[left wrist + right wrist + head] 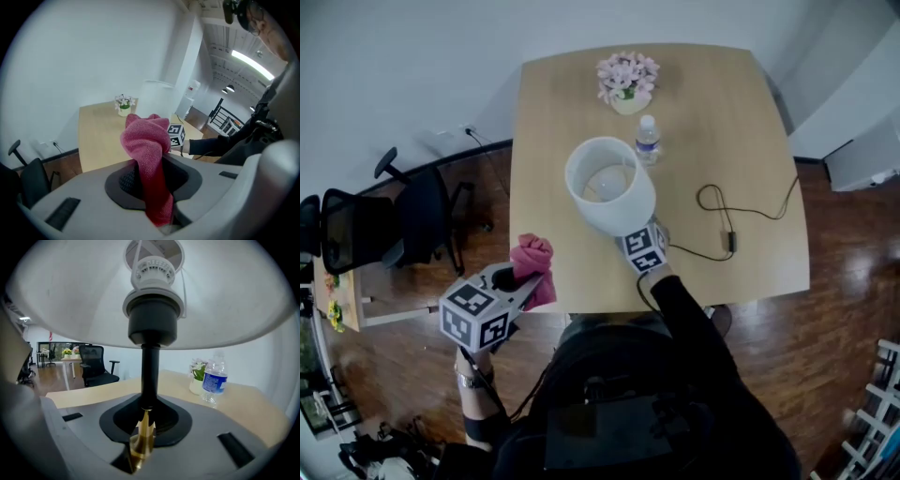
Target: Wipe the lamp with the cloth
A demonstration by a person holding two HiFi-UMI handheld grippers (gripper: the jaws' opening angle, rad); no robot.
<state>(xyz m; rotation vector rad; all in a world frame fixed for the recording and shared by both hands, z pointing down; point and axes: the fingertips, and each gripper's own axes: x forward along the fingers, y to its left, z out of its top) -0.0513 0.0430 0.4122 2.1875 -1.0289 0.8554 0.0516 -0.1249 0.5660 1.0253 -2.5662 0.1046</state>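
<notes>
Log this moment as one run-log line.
left gripper: shut on cloth | right gripper: shut on lamp stem | cloth: apart from lampshade | wipe: not begun

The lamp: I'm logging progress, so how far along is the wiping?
Done: the left tongs grip the pink cloth, and the right tongs clamp the lamp stem. In hand: the cloth is held near the shade, apart from it. Left: the wipe itself; no contact between cloth and shade shows yet.
</notes>
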